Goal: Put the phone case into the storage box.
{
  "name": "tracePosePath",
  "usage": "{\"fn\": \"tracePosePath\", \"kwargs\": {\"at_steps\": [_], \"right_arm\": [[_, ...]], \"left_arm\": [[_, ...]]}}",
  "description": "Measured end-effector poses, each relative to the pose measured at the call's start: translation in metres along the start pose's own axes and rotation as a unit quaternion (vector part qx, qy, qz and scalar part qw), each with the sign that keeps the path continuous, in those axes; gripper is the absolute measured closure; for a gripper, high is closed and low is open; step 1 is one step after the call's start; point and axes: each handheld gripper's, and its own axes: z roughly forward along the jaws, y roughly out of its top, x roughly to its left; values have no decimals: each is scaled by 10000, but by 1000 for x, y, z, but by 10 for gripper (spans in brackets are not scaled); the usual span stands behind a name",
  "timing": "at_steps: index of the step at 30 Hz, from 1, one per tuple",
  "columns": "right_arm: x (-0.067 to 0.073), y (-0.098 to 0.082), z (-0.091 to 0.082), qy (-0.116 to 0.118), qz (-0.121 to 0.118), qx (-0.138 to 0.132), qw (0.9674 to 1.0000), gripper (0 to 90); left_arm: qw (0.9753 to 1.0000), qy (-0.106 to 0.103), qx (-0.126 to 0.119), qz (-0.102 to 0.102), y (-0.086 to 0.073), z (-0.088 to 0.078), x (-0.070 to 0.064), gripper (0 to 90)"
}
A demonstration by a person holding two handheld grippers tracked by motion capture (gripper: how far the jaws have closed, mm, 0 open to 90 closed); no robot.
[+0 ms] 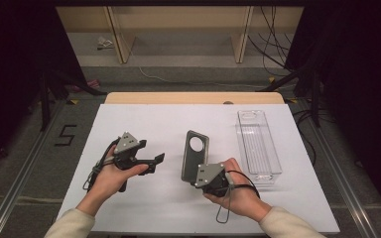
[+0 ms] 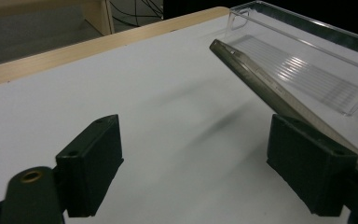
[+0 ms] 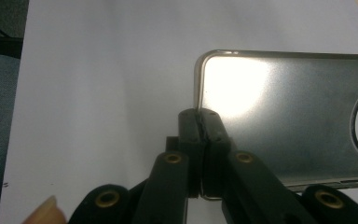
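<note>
At lower centre-right of the high view the right hand (image 1: 238, 193) wraps the right gripper (image 1: 204, 171) from below with its forearm entering from the bottom right corner, and its jaws are pinched tight on the near edge of the phone case (image 1: 194, 153), which stands tilted up off the white desk (image 1: 144, 119) just left of the clear plastic tray (image 1: 258, 144). At centre-left the left hand (image 1: 110, 178) cups the left gripper (image 1: 154, 161) from underneath, pointing it right toward the case, jaws spread wide with nothing between them.
</note>
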Motion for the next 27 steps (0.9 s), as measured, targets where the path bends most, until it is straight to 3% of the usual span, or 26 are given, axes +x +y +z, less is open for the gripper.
{"fn": "tracePosePath", "kwargs": {"at_steps": [15,16,27], "right_arm": [[3,2,1,-15,8,29,10000,896],[2,2,1,-20,-76,9,10000,896],[4,4,3,-11,-77,8,10000,896]], "left_arm": [[9992,-53,323,-250,40,41,-10,236],[9990,-53,360,-256,42,43,-11,242],[9974,-43,617,-365,56,63,-15,316]]}}
